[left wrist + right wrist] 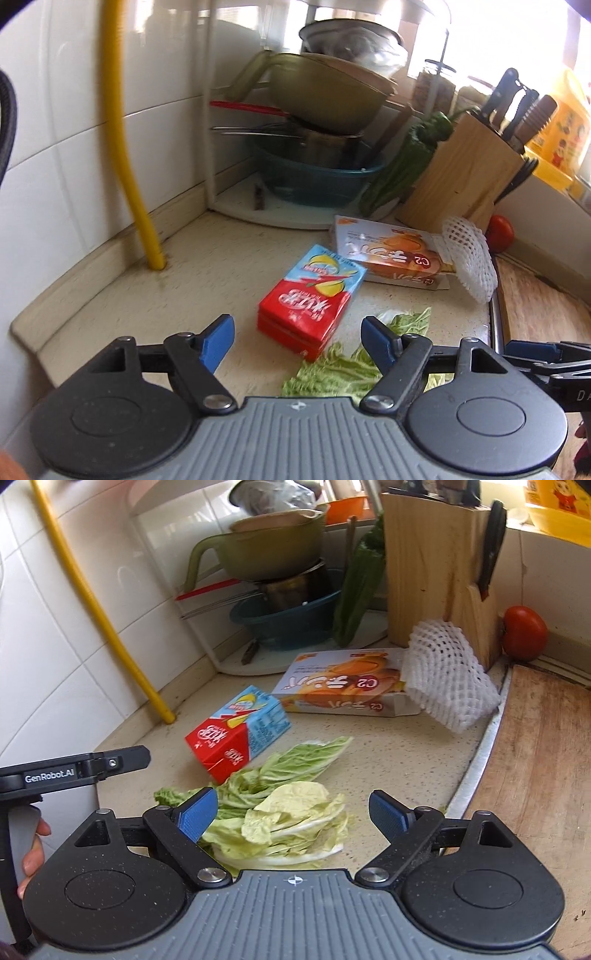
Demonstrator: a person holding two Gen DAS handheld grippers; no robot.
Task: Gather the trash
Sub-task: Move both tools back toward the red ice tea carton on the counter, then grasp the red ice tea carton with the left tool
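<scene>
The left gripper (299,341) is hovering with blue fingers spread wide, holding nothing, facing the red-and-blue drink carton (312,297) lying flat on the speckled beige countertop (155,295). The right gripper (293,814), fingers also wide and unloaded, is hanging over the pale green cabbage leaves (280,819). Beyond, a white foam fruit net (448,677) is leaning on an orange flat cardboard box (343,688) near the metal sink rim (480,753); bare counter is lying left of the carton.
</scene>
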